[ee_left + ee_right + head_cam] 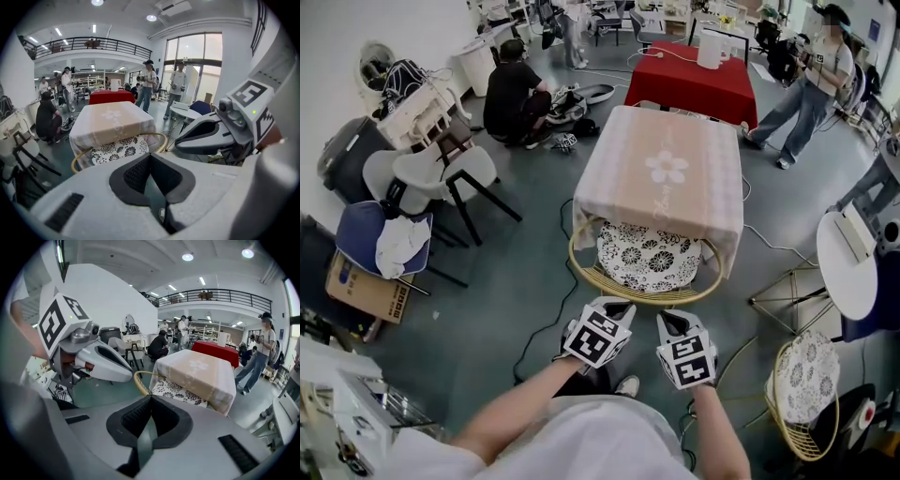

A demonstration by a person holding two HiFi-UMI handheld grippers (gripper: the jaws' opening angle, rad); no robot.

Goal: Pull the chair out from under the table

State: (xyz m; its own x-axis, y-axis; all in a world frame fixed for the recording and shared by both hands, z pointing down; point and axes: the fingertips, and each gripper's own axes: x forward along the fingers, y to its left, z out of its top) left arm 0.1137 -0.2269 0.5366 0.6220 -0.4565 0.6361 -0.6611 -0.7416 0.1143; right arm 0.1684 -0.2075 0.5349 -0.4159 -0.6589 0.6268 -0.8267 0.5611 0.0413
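The chair sits tucked under the near edge of the counter, its round hoop of pale yellow cane bulging out toward the person and ringing a plump cushion printed with black-and-white flowers. A soft pinkish cloth with a white blossom in the middle drapes the square counter and hangs over the chair's back part. The left gripper and right gripper hover side by side over the grey floor, short of the hoop, both tilted down toward it on bare forearms. Each pair of ribbed black fingers is pressed together, pinching nothing.
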